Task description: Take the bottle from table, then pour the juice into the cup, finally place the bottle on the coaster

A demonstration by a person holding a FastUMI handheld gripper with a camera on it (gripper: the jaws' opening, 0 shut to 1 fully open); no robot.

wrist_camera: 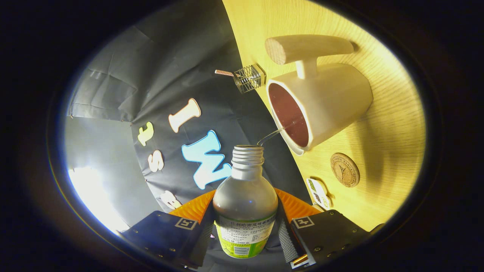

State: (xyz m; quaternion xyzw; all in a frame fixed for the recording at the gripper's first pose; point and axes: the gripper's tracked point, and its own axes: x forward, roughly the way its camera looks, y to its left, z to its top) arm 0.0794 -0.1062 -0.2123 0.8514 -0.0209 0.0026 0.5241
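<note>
My gripper [245,230] is shut on a clear plastic bottle [245,196] with a green label, both fingers pressing its sides. The view is rolled hard over, so the bottle lies tilted with its uncapped threaded neck [247,155] toward the cup. A thin stream of liquid [270,136] runs from the mouth into a white cup [321,105] with a dark inside and a wooden handle [308,48]. The cup stands on the light wooden table [389,124]. A round cork coaster [345,169] lies on the table beside the cup, nearer the fingers.
A small wire holder with a stick in it [247,78] stands at the table's edge beyond the cup. A small printed packet [319,192] lies near the coaster by the table's edge. Black cloth wall hangs behind.
</note>
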